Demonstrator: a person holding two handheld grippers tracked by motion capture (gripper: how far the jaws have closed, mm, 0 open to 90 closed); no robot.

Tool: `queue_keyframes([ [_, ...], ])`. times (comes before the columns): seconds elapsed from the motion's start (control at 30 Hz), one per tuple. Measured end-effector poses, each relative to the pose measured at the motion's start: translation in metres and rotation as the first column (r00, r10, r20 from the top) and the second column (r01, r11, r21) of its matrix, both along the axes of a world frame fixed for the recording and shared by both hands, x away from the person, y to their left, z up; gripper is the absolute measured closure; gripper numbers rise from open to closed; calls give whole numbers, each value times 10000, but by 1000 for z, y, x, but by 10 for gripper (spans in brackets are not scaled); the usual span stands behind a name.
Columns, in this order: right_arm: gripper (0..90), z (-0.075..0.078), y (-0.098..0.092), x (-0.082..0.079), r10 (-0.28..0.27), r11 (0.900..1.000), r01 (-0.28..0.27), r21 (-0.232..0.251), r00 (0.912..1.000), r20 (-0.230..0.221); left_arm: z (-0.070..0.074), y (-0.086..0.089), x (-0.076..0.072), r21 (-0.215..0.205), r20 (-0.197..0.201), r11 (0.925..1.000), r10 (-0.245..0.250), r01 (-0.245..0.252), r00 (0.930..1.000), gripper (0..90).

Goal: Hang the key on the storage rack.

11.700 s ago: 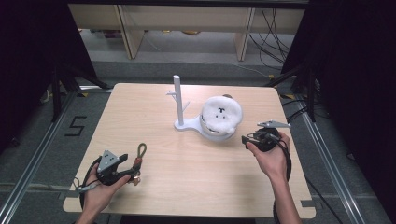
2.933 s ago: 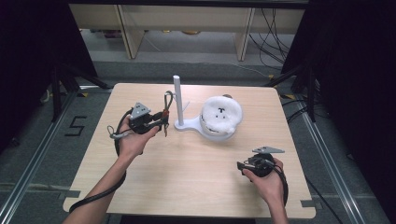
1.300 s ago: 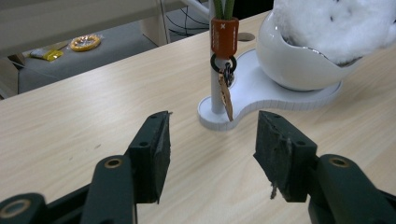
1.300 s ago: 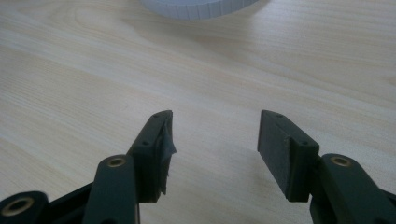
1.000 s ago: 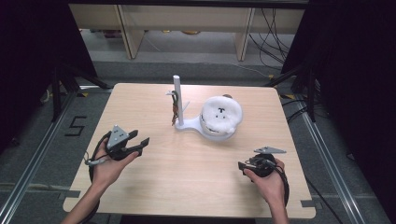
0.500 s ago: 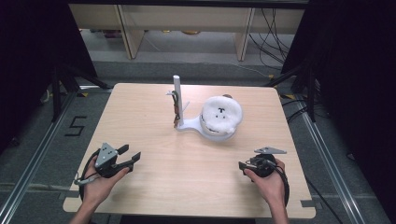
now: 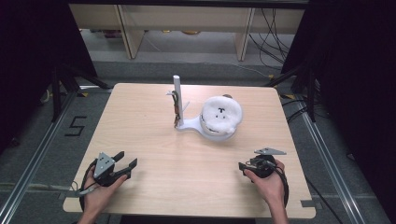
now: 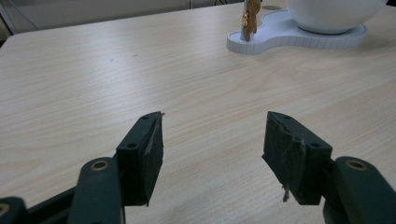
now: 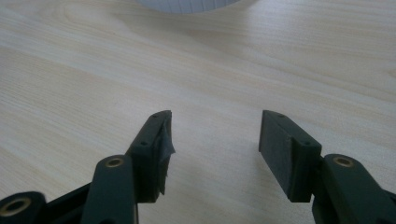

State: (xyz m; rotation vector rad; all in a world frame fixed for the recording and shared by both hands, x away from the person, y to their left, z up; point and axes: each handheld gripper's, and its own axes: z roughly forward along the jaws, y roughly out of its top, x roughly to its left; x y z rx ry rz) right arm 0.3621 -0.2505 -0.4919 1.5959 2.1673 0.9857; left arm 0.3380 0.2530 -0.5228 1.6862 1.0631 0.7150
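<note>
Presently, high view: a pale wooden desk (image 7: 154, 116) carries a white stand (image 7: 178, 100) with an upright post, its long axis vertical. A small brown strap-like item (image 7: 175, 108) hangs on the post, too small to name further. A white plush-covered round object (image 7: 221, 116) sits on the stand's base, just right of the post. The left gripper (image 7: 126, 164) rests low at the near left, well apart from the stand; its jaws have just been opening and stand wide with nothing between them. The right gripper (image 7: 243, 166) sits at the near right, also well apart. Bare desk lies between both and the stand.

Left gripper view: jaws spread, empty. The hanging item (image 8: 249, 16) lies ahead and to the right, against the stand's base (image 8: 299, 35).

Right gripper view: jaws apart, nothing between them, over bare desk (image 9: 299, 60). The base's edge (image 9: 187, 5) lies ahead.

By judgement, the left gripper is slightly the nearer to the hanging item.
</note>
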Motion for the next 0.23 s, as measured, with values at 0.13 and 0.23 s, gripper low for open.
queue_keyframes([
  [0.13,449,-1,-1,1,141,9999,-141,-39,9997,183,-1,1,0,-109,48,9999,123,-123,9999,364],
  [0.23,449,1,0,-1,7,10000,-8,90,10000,68,0,1,-1,30,-33,9999,144,-144,9999,360],
])
